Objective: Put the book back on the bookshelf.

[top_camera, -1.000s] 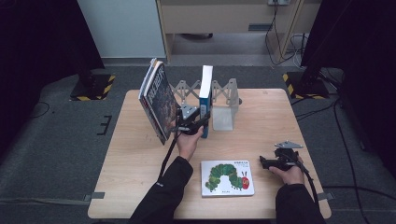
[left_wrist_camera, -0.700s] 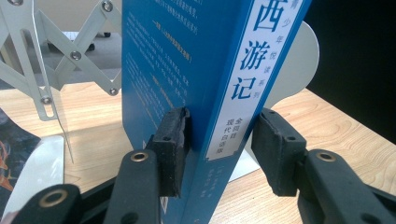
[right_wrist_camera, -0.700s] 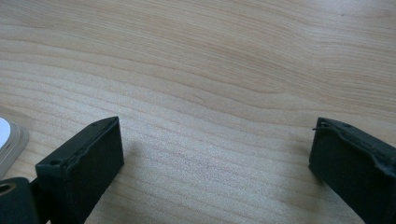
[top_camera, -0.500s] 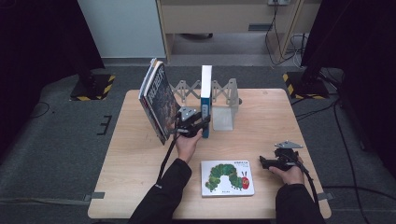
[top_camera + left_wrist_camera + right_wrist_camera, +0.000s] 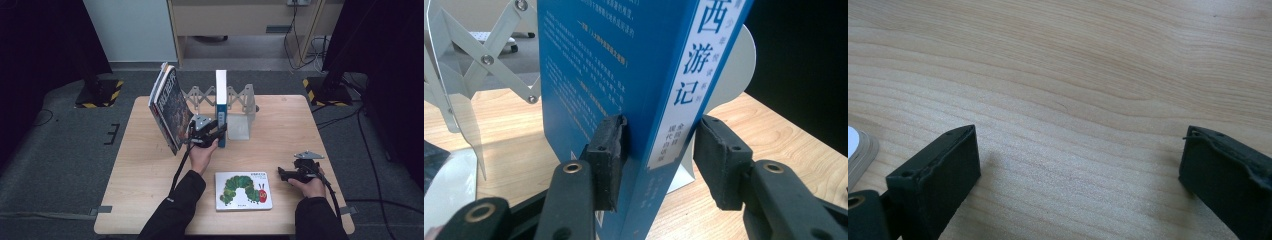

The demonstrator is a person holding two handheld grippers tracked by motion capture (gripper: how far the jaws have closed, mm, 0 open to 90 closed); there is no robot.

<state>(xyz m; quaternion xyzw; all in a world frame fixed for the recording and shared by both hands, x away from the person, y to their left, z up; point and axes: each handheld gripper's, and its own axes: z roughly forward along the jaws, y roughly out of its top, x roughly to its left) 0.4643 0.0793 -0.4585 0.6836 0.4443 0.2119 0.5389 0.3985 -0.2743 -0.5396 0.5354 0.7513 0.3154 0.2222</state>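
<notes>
A thick blue book [image 5: 220, 107] stands upright on the wooden table [image 5: 280, 115], spine toward me, against the white end plate [image 5: 239, 127] of an expanding scissor-arm book rack [image 5: 239, 95]. My left gripper [image 5: 216, 134] is at its lower end. In the left gripper view the blue book [image 5: 624, 75] sits between the jaws; one pad [image 5: 610, 150] presses the cover and the other pad [image 5: 719, 160] meets the spine side. My right gripper [image 5: 283, 173] rests low at the table's near right, open over bare wood [image 5: 1073, 100].
A dark-covered book [image 5: 170, 107] stands tilted at the rack's left end, close beside my left hand. A white picture book with a green caterpillar [image 5: 244, 191] lies flat near the front edge, left of my right gripper; its corner [image 5: 855, 147] shows in the right gripper view.
</notes>
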